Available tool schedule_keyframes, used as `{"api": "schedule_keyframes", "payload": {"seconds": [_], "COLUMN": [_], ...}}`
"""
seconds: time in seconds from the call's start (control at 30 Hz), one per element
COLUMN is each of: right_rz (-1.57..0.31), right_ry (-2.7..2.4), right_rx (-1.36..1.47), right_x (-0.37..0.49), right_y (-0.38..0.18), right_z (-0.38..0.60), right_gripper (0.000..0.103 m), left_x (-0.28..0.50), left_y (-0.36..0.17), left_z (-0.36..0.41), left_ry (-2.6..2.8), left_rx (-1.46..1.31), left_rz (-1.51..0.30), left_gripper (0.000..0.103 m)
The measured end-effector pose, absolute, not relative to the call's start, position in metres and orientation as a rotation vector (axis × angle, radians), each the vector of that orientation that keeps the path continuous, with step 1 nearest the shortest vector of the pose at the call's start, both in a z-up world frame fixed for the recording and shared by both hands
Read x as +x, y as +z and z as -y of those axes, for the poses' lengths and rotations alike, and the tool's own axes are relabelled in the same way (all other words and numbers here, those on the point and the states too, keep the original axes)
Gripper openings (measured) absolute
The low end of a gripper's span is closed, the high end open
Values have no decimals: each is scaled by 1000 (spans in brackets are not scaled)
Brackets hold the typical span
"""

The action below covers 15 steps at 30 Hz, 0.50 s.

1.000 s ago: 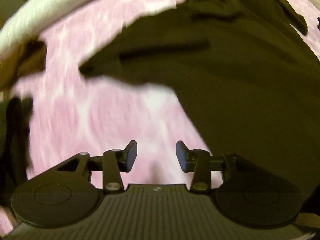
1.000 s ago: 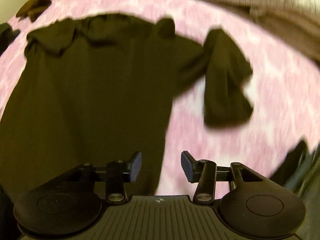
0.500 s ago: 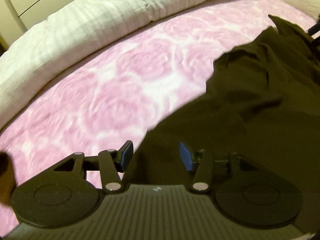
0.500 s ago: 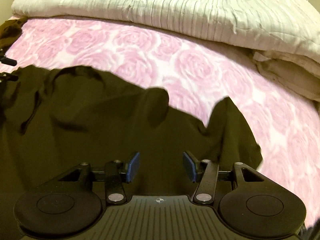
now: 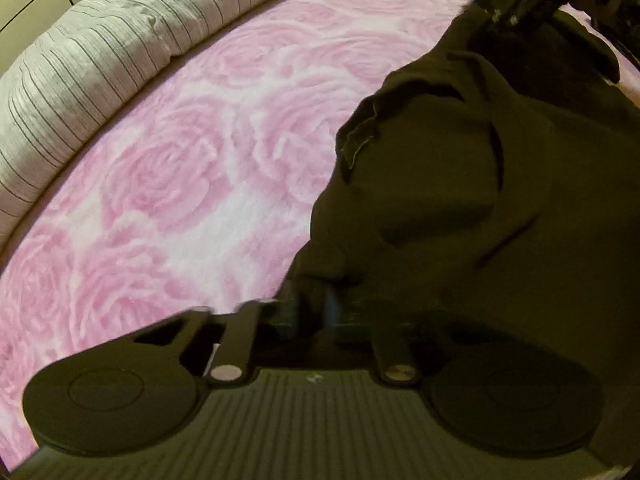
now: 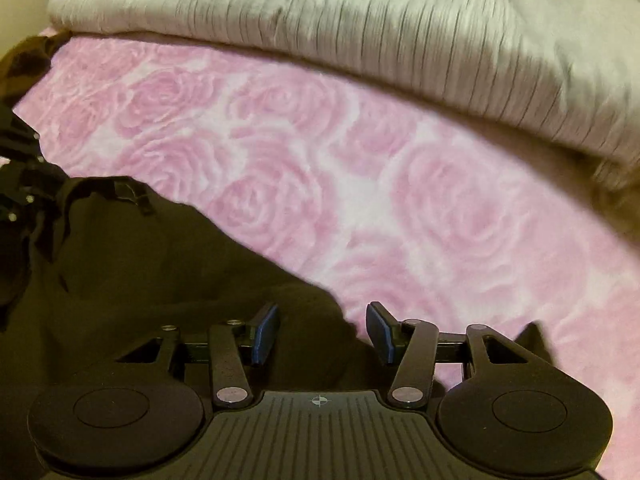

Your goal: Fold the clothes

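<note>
Striped quilt (image 5: 104,52): it lay bunched along the far side of the bed, behind everything you worked on.
Pink rose blanket (image 5: 168,184): it covered the bed, bare to the left of the cloth and beyond it.
Left gripper (image 5: 320,308): you had its jaws closed tight on the near left edge of the dark garment (image 5: 480,208), the pads blurred.
Dark garment: it lay spread on the blanket between your two tools, rumpled at its far edge.
Right gripper (image 6: 322,334): you were closing its jaws; the garment's right edge sat between the blue pads (image 6: 264,334), not yet pinched.
</note>
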State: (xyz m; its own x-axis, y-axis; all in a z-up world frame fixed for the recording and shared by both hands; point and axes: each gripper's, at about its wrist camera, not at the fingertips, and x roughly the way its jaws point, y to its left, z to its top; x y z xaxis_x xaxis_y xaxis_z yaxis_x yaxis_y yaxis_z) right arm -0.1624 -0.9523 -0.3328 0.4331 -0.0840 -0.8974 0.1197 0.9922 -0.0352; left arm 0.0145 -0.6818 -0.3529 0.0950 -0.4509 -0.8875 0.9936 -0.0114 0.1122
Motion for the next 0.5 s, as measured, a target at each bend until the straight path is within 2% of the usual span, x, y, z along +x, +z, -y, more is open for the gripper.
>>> {"api": "schedule_keyframes", "payload": {"seconds": [0.03, 0.2, 0.3, 0.4, 0.5], "right_rz": [-1131, -1056, -991, -1028, -1045], "right_ry": [-115, -170, -225, -227, -272], "right_rx": [26, 53, 91, 26, 16], "right_x": [-162, -154, -141, -126, -130], "right_y": [-335, -314, -301, -315, -326], "right_z": [951, 968, 988, 983, 980], "right_gripper": [3, 4, 4, 4, 4], "left_x": [21, 62, 77, 79, 78], "left_y": [-346, -320, -331, -347, -355], "left_z": [679, 674, 683, 687, 679], "left_ry": [-1336, -1194, -1145, -1113, -1069], "left_rx": [883, 684, 651, 664, 637], "left_rz": [-786, -763, -814, -851, -878], "left_gripper": [3, 1, 2, 2, 12]}}
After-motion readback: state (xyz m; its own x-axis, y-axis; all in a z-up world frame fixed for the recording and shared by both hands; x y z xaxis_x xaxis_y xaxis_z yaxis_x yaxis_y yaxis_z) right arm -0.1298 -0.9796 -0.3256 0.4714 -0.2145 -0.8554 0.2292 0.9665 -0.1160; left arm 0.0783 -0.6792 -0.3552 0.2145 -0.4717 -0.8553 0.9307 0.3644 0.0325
